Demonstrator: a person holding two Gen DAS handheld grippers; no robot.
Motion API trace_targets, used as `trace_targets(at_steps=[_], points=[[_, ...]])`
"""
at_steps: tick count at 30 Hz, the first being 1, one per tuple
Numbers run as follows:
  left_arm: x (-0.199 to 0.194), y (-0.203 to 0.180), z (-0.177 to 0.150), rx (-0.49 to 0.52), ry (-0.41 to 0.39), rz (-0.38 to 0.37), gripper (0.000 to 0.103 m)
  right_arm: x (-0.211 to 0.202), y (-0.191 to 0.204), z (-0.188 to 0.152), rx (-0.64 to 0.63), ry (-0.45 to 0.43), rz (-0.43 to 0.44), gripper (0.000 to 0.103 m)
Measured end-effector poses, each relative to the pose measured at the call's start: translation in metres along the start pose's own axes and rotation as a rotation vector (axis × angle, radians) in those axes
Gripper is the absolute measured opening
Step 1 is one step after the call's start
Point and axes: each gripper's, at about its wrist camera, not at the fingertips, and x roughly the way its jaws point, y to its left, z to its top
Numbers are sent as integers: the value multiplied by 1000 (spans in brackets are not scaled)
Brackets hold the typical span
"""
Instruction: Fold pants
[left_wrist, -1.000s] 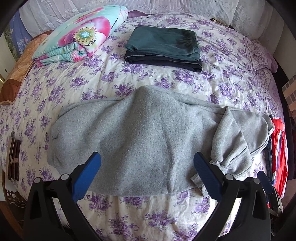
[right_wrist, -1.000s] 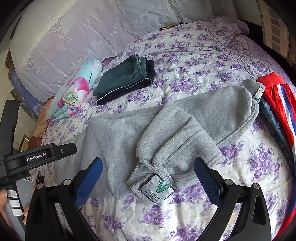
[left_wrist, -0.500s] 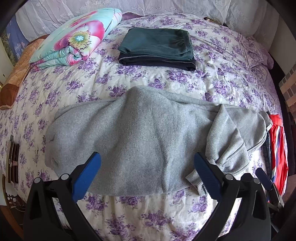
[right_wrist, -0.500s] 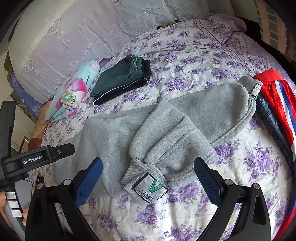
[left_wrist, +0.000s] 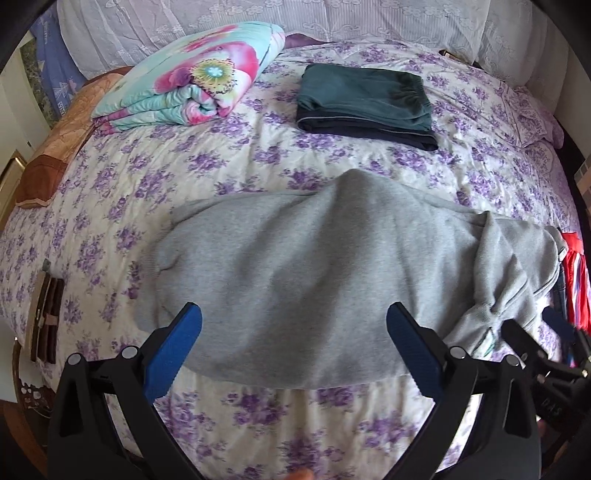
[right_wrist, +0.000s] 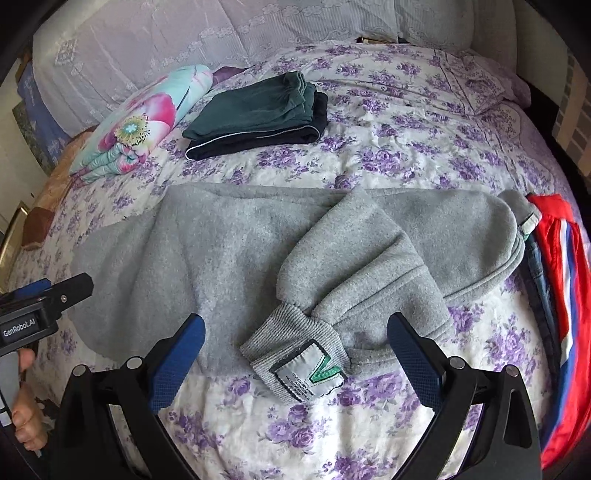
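Grey fleece pants (left_wrist: 295, 273) lie across the flowered bed, partly folded; they also show in the right wrist view (right_wrist: 229, 251). One leg end with a ribbed cuff and a white-green label (right_wrist: 306, 373) lies folded back on top. My left gripper (left_wrist: 295, 343) is open and empty above the pants' near edge. My right gripper (right_wrist: 293, 350) is open and empty, its fingers on either side of the cuff, above it. The other gripper's body (right_wrist: 37, 306) shows at the left.
A folded dark green garment (left_wrist: 365, 99) and a rolled floral quilt (left_wrist: 192, 85) lie at the back of the bed. Red striped clothing (right_wrist: 561, 295) and jeans lie at the right edge. Pillows line the headboard.
Both grippers moved forward and slightly down toward the pants. The right gripper now straddles the labelled cuff. The pants have not moved.
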Motion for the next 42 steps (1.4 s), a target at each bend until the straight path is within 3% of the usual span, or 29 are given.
trace_targets(at_steps=[7, 14, 20, 24, 28, 31, 34, 37, 39, 41, 42], points=[[5, 24, 3, 46, 14, -17, 98, 8, 23, 10, -81, 19, -99, 99], [24, 43, -2, -11, 82, -73, 98, 27, 29, 11, -179, 69, -157, 99], [68, 95, -29, -203, 266, -83, 98, 44, 14, 8, -238, 104, -220, 99], [95, 131, -56, -383, 408, -204, 98, 57, -9, -5, -249, 125, -233, 99], [118, 148, -74, -526, 486, -323, 98, 72, -33, -22, -221, 145, -159, 99], [130, 154, -73, -585, 504, -323, 98, 81, -45, -27, -189, 123, -83, 100], [130, 152, -65, -590, 513, -318, 98, 85, -62, -35, -133, 86, 31, 100], [129, 152, -56, -577, 497, -367, 98, 80, -70, -40, -140, 70, 106, 100], [129, 154, -50, -584, 495, -424, 98, 68, -82, -38, -50, 49, 197, 80], [132, 155, -45, -596, 502, -456, 98, 60, -99, -37, 75, 46, 296, 31], [134, 155, -44, -599, 507, -461, 98, 59, -106, -38, 119, 50, 316, 23]])
